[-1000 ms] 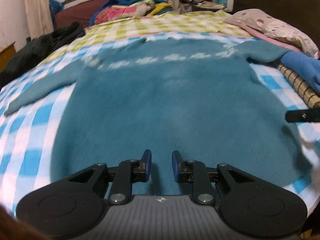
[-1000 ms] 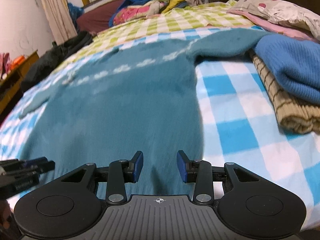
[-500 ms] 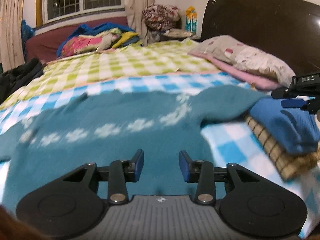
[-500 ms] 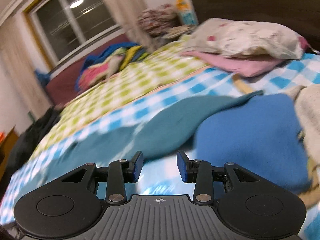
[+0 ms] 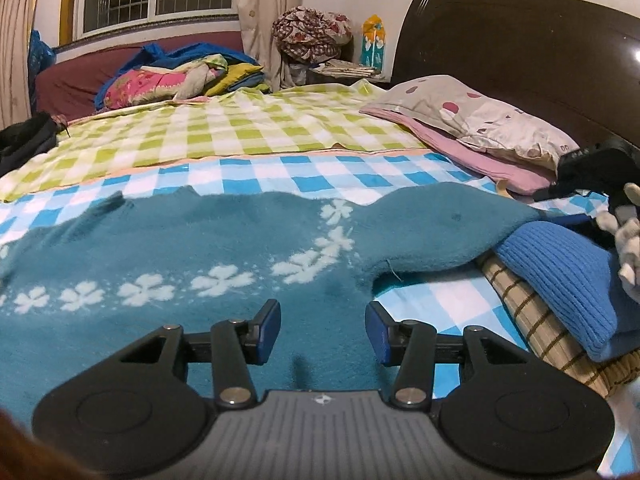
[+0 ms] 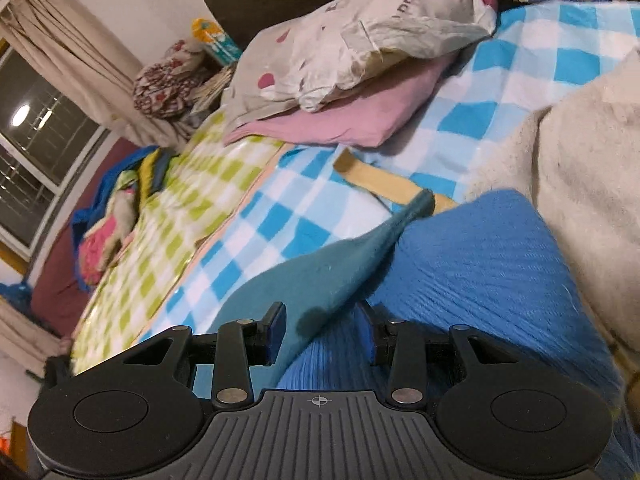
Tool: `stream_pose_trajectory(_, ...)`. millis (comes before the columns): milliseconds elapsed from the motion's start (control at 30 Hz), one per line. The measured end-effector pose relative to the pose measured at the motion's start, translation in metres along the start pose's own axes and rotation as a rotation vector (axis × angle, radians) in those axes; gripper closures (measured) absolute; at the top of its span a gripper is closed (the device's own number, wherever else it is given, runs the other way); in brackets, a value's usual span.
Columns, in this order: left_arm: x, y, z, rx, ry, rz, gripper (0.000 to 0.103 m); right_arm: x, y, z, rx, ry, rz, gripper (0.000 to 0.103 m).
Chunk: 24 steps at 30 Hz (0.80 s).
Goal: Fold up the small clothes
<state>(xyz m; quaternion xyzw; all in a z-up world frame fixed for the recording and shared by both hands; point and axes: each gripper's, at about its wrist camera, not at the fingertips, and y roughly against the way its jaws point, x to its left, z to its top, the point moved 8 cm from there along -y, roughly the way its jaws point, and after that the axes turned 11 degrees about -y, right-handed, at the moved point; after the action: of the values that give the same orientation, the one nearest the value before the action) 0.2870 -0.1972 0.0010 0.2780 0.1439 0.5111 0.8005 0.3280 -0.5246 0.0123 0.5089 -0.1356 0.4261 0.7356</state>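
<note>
Here, left view: fuzzy teal sweater with white clover print [image 5: 208, 248] flat on checked bed [image 5: 248, 128]; left tool [image 5: 322, 330] empty, jaws opening. Right view: right tool [image 6: 322, 330] part-open, gripping nothing, over teal sleeve [image 6: 320, 272] on folded blue knit [image 6: 480, 264]; risks pinching both.

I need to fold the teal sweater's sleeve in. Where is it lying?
In the left wrist view the sleeve stretches right, its end draped on the blue knit below the pink pillow.

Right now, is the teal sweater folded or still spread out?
Spread out. The teal sweater lies flat on the checked sheet, flower row showing, its sleeve stretched onto the blue knit.
</note>
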Motion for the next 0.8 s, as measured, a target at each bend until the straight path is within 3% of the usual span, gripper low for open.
stream_pose_trajectory(100,0.002,-0.001,-0.004,0.004,0.015,-0.010,0.051,0.003,-0.008,0.003,-0.028,-0.003,-0.044,0.060)
stream_pose_trajectory(300,0.010,0.002,-0.014,0.009,0.030,-0.019,0.051,0.007,-0.027,0.000,-0.063,0.010,-0.100,0.060)
stream_pose_trajectory(333,0.012,0.004,-0.016,0.011,0.031,-0.017,0.051,0.008,-0.028,-0.001,-0.065,0.010,-0.093,0.064)
stream_pose_trajectory(367,0.015,0.007,-0.019,0.012,0.034,-0.016,0.051,0.009,-0.027,-0.002,-0.066,0.016,-0.092,0.077)
stream_pose_trajectory(500,0.035,0.022,-0.029,0.004,0.069,-0.005,0.051,0.022,-0.014,-0.008,-0.092,0.057,-0.055,0.087)
stream_pose_trajectory(667,0.066,0.044,-0.047,-0.004,0.096,0.024,0.051,0.083,0.009,-0.040,-0.120,0.239,0.037,0.092)
stream_pose_trajectory(800,0.099,0.064,-0.070,0.011,0.105,0.077,0.050,0.147,0.013,-0.103,-0.084,0.429,0.127,0.092)
